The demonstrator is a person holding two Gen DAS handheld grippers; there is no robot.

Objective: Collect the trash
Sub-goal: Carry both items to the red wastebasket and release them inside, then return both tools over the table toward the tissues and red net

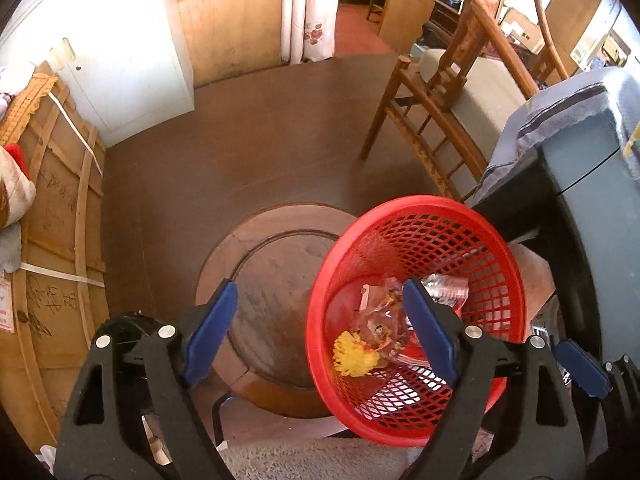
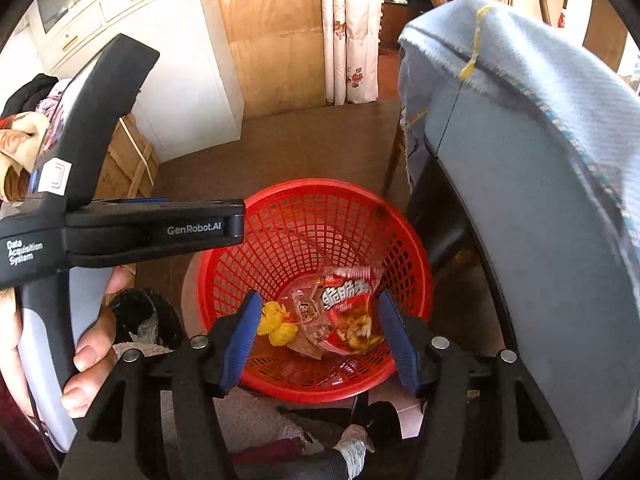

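Both grippers, the left gripper (image 1: 320, 332) and right gripper (image 2: 320, 340), hung open and empty over the red basket (image 2: 256, 240) at lower centre, where the wrappers (image 2: 340, 312) lay dropped, apparently just released.

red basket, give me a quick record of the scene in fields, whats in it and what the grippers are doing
container: red mesh basket, on the floor beside a grey chair
contents: yellow crumpled item, red snack wrapper, clear plastic wrapper
left gripper: open, nothing between its fingers, over the basket's rim
right gripper: open above the basket, not pressing on any trash
nearby: round wooden stool top left of the basket
trash state: all visible trash lies inside the basket
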